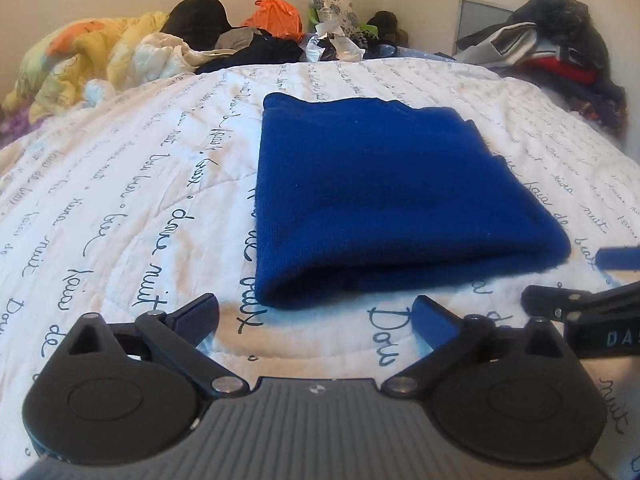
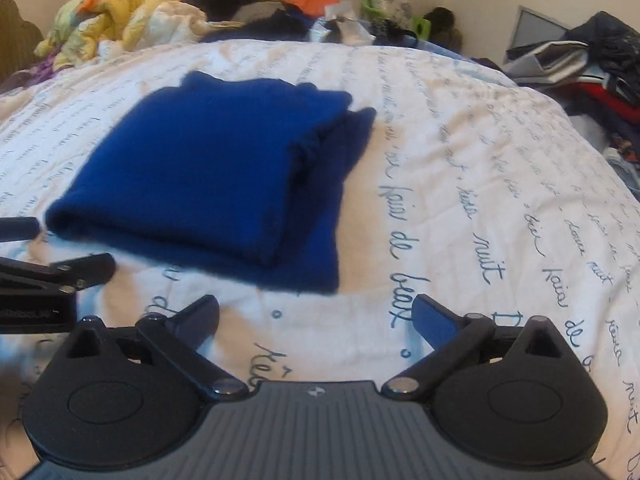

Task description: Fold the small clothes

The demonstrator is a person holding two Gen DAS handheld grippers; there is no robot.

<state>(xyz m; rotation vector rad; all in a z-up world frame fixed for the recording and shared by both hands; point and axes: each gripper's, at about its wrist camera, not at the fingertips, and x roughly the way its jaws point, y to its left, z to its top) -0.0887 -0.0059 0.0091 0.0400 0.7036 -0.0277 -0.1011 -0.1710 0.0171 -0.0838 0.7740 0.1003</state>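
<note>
A royal-blue knit garment lies folded into a thick rectangle on the white quilt with blue script. In the right wrist view the garment shows a lower layer sticking out on its right side. My left gripper is open and empty, just short of the garment's near folded edge. My right gripper is open and empty, just in front of the garment's near right corner. The right gripper also shows at the right edge of the left wrist view. The left gripper shows at the left edge of the right wrist view.
At the far side of the bed lie a yellow floral blanket, a black cap, an orange bag and dark clothes. A pile of clothes sits at the right. The quilt stretches on right of the garment.
</note>
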